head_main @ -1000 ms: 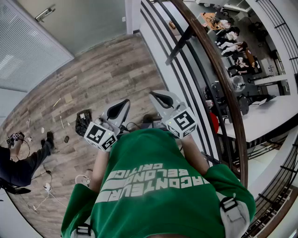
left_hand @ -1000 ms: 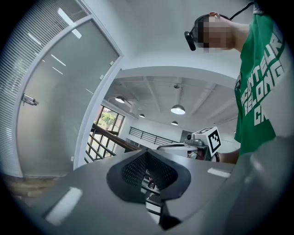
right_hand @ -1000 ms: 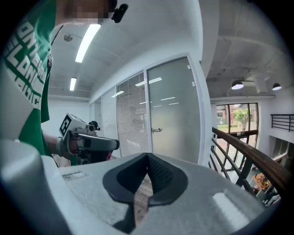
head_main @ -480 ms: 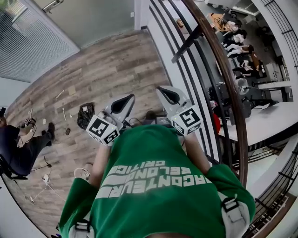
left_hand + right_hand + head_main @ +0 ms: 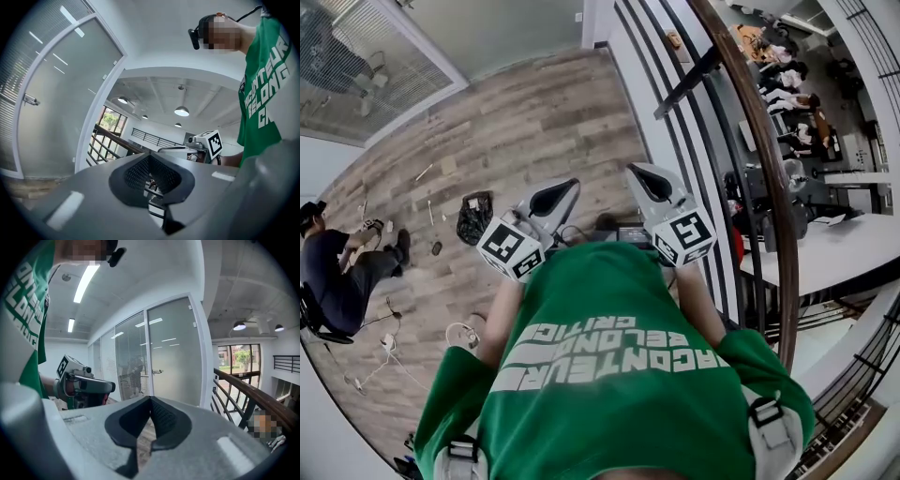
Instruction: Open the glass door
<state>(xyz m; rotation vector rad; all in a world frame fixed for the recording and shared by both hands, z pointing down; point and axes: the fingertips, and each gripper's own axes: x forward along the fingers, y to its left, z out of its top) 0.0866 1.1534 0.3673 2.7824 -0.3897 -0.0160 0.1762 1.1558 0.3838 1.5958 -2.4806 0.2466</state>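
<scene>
- The left gripper (image 5: 567,185) and the right gripper (image 5: 636,171) are held out side by side in front of the person's chest, near each other but not touching.
- In the left gripper view, the left gripper's (image 5: 150,161) jaws are pressed together at the tip, with nothing between them.
- In the right gripper view, the right gripper's (image 5: 150,401) jaws likewise meet, empty.
- Each marker cube (image 5: 511,251) carries black-and-white square patterns, with no readable words.
- The green shirt (image 5: 609,375) bears white block lettering, upside down in the head view; the parts that can be made out are "ACONTEUR", "BELONG" and "CRITIC".
- The glass door (image 5: 173,352) is frosted and sits flush in its white frame, well ahead of both grippers across the wooden floor (image 5: 534,122).
- Its door handle (image 5: 157,371) is on the door's left edge in the right gripper view.
- To the left of the door runs a glass partition (image 5: 366,56) with blinds.
- A railing (image 5: 750,141) with a wooden top rail runs along the person's right.
- A black bag (image 5: 473,217) lies on the floor to the left, and a seated person (image 5: 337,272) is beyond it.
</scene>
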